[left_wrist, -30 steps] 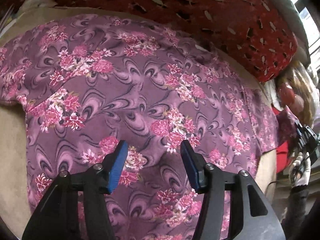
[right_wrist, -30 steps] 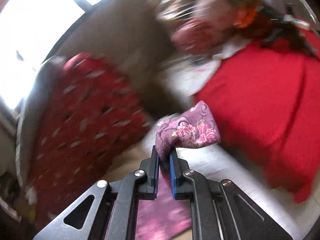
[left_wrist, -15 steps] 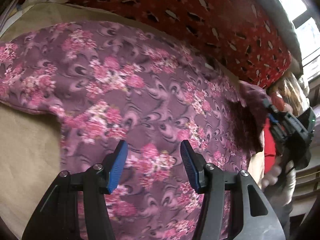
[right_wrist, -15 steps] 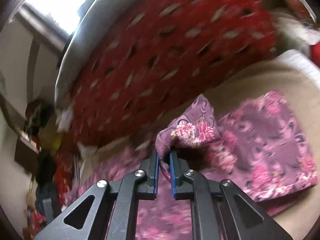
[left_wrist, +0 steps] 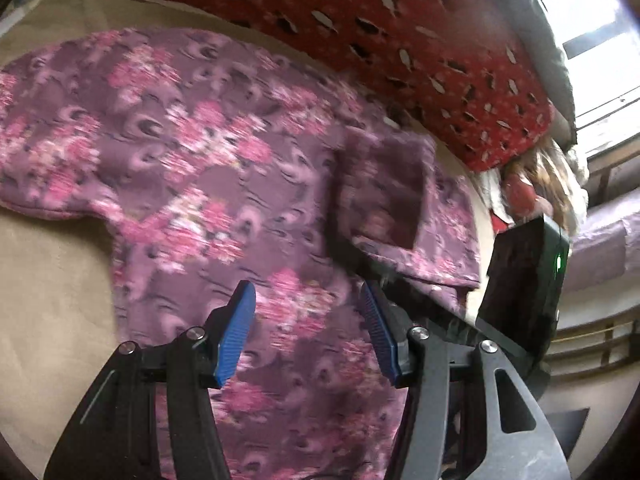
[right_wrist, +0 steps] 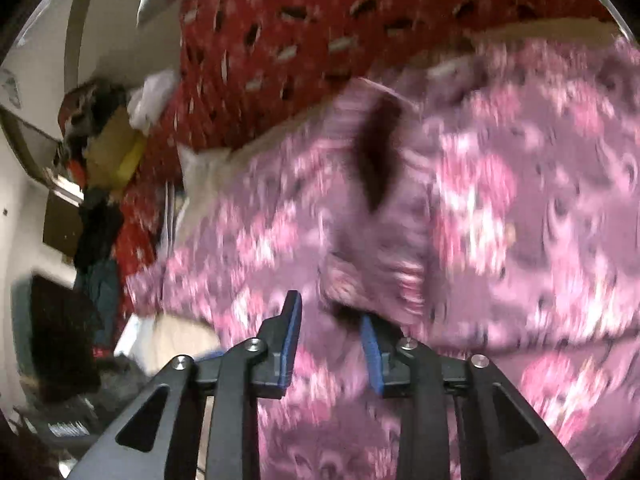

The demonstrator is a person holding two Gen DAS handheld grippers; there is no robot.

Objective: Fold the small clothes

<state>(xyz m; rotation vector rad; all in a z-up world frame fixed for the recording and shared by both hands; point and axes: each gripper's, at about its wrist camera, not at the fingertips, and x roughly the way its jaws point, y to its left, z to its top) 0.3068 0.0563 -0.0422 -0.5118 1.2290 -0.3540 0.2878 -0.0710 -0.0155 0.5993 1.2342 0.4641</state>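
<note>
A purple floral shirt [left_wrist: 208,176] lies spread on a beige bed surface [left_wrist: 44,296]. Its right sleeve [left_wrist: 384,196] is folded inward over the body. My left gripper [left_wrist: 306,332] is open and empty, hovering over the shirt's lower middle. My right gripper [right_wrist: 330,344] is open, with the folded sleeve [right_wrist: 376,240] lying just past its fingertips, touching the right pad. The right gripper's body [left_wrist: 524,276] shows at the right in the left wrist view. Both views are motion-blurred.
A red patterned pillow [left_wrist: 400,32] lies along the far edge of the bed, also in the right wrist view [right_wrist: 304,28]. A doll with brown hair [left_wrist: 536,184] sits at the right. Cluttered shelves [right_wrist: 92,148] stand at the left.
My right gripper carried the sleeve across over the shirt body and opened, letting the sleeve go. My left gripper stayed open over the shirt, shifting slightly.
</note>
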